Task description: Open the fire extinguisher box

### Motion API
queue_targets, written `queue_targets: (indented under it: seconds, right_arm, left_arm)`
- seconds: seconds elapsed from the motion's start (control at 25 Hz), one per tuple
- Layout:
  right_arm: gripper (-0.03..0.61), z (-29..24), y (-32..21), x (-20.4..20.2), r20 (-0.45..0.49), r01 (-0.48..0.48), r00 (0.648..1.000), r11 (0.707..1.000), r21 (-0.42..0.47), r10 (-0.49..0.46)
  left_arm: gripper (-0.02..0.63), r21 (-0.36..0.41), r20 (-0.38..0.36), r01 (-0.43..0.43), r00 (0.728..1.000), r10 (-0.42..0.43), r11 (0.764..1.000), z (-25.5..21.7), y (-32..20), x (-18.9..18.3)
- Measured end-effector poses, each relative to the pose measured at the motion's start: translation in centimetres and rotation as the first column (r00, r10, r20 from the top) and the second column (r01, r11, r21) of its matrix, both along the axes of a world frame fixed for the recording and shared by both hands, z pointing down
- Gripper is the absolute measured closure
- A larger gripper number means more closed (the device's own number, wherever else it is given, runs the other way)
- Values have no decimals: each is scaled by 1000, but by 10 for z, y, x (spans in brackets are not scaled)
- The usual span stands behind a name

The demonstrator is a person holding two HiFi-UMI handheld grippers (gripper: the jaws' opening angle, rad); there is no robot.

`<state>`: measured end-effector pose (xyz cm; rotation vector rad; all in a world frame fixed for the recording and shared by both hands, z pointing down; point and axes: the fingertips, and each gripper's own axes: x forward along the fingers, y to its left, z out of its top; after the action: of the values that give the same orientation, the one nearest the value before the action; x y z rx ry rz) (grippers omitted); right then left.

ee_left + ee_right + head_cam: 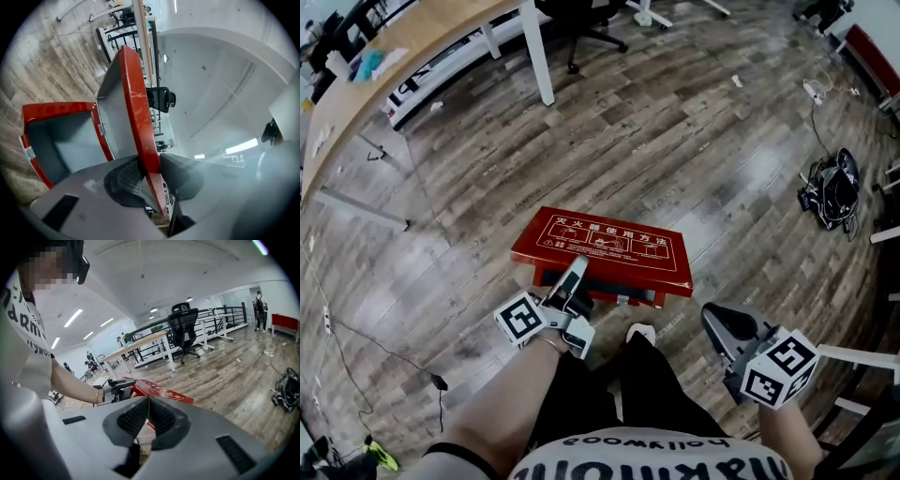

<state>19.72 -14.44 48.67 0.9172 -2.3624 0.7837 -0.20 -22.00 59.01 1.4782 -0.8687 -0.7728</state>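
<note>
On the wooden floor, just beyond the person's shoe, sits the red fire extinguisher box, its lid lifted clear of the grey-lined body. At the lid's near edge is the left gripper. Its own view shows that red edge running between the two fingers, pinched by both pads. Off to the right, apart from the box, the right gripper hangs with fingers pressed together on nothing.
</note>
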Motion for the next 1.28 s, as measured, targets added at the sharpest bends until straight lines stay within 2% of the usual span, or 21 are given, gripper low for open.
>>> queue_targets:
  seconds: [0.2, 0.36, 0.48, 0.64, 0.76, 0.92, 1.12, 1.28]
  right_arm:
    - [568, -9, -4, 10, 9, 15, 1000, 1000, 13, -15]
    - [568, -10, -21, 22, 30, 28, 999, 1000, 15, -28]
    - [568, -12, -33, 31, 43, 54, 998, 998, 27, -55]
    - [568, -20, -53, 56, 33, 63, 997, 997, 51, -65]
    - [568, -29, -66, 79, 39, 43, 998, 997, 69, -46]
    - [568, -35, -77, 101, 68, 1, 998, 998, 70, -6]
    - [568, -33, -78, 106, 129, -41, 991, 999, 29, 37]
    - [568, -31, -76, 100, 133, -54, 990, 999, 7, 52]
  left_arm:
    - [515, -51, 6, 58, 998, -57, 997, -9, -16, 1]
    - [518, -164, 63, 129, 991, -120, 978, -5, -24, -2]
    - [518, -165, 102, 165, 984, -149, 972, -13, -34, 0]
    - [518, -200, 142, 238, 967, -212, 950, -15, -40, -4]
    - [517, -215, 175, 259, 959, -224, 942, -17, -47, -3]
    - [517, -268, 183, 296, 950, -253, 917, -17, -54, -1]
    - [517, -307, 242, 289, 945, -219, 907, -20, -62, 1]
    - [517, -334, 246, 295, 944, -220, 895, -23, -71, 1]
